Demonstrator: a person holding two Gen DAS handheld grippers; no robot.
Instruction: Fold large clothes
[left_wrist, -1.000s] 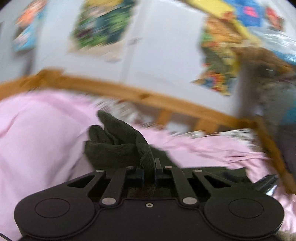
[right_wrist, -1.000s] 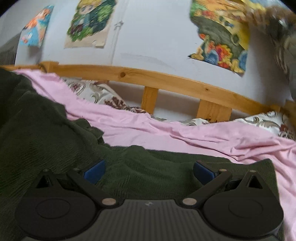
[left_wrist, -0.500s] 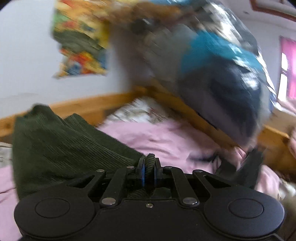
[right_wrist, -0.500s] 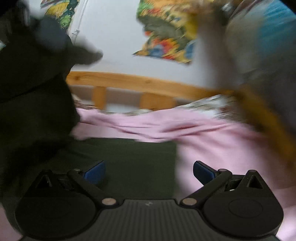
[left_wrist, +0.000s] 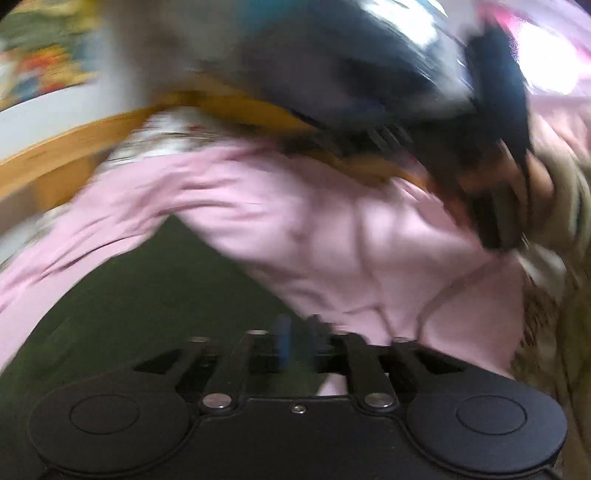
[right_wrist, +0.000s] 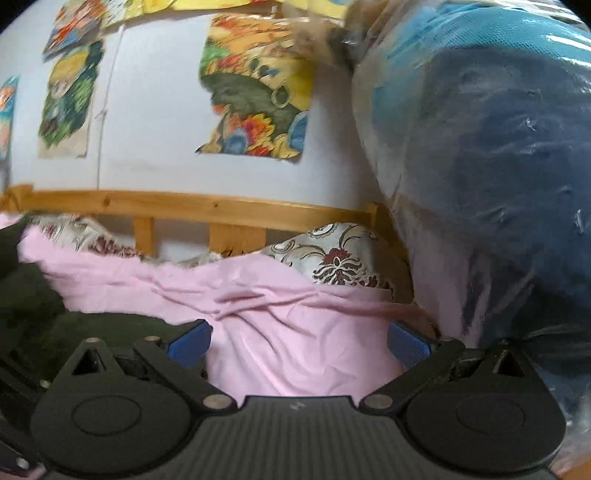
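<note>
Evidently the dark green garment (left_wrist: 159, 295), lower left, was soft, limp knit, best pinched at a corner or hem. The left gripper (left_wrist: 299, 343) had just been opening slightly, nothing visibly pinched; the right gripper (right_wrist: 299, 343) stood spread and empty.

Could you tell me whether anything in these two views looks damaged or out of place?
Yes: the wall posters have torn, ragged lower edges. The pink sheet is rumpled and pulled back, baring the patterned bedding by the wooden bed rail. The left wrist view is too blurred to judge.
</note>
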